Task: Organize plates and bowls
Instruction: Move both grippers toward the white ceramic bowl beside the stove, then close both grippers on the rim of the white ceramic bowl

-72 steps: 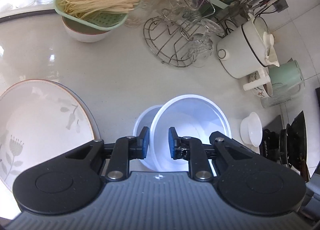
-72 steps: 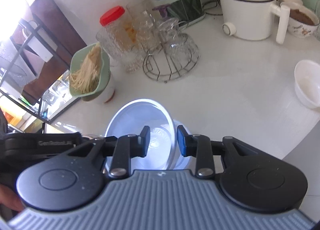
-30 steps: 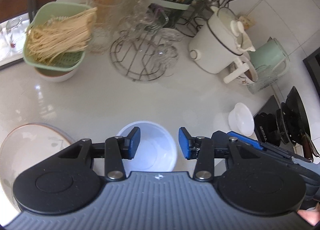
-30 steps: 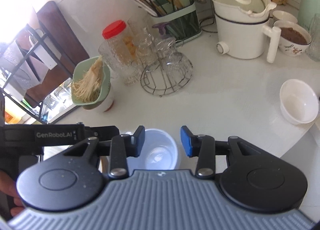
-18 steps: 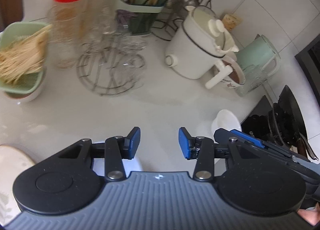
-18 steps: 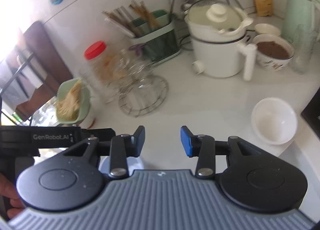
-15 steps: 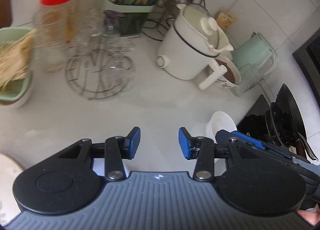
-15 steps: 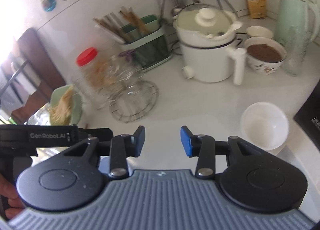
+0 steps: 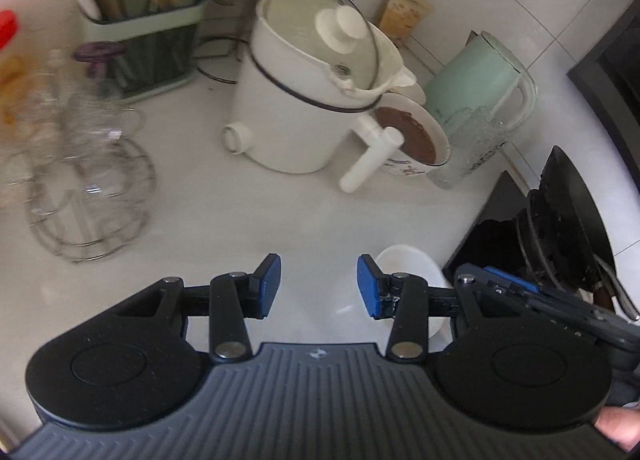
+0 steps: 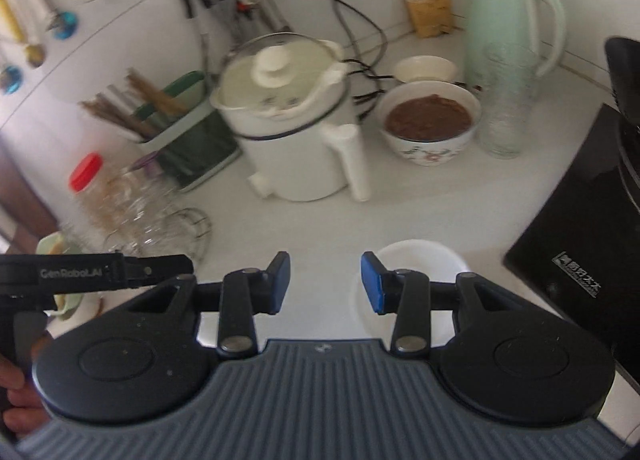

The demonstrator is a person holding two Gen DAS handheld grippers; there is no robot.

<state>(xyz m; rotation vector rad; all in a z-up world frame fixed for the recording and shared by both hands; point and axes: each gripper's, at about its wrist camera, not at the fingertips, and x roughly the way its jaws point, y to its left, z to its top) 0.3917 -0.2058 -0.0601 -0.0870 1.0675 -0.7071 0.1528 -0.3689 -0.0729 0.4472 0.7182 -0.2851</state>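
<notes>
A small empty white bowl (image 9: 412, 266) sits on the white counter beside the black stove, partly behind my right finger in both views; in the right wrist view the bowl (image 10: 420, 260) lies just ahead and right. My left gripper (image 9: 319, 286) is open and empty above the counter, left of the bowl. My right gripper (image 10: 325, 283) is open and empty. The right gripper's body shows at the right of the left wrist view (image 9: 540, 296). A floral bowl of brown food (image 10: 430, 120) stands farther back.
A white pot with lid and handle (image 10: 288, 116) stands mid-counter. A mint kettle (image 10: 508, 20) and a ribbed glass (image 10: 502, 100) are at the back right. A wire glass rack (image 9: 88, 188), a chopstick holder (image 9: 140, 24) and a black stove (image 10: 580, 252) border the area.
Both grippers have swung right, away from the stacked white bowls and the floral plate, which have left view. The small white bowl by the stove is now close ahead. Both stay open.
</notes>
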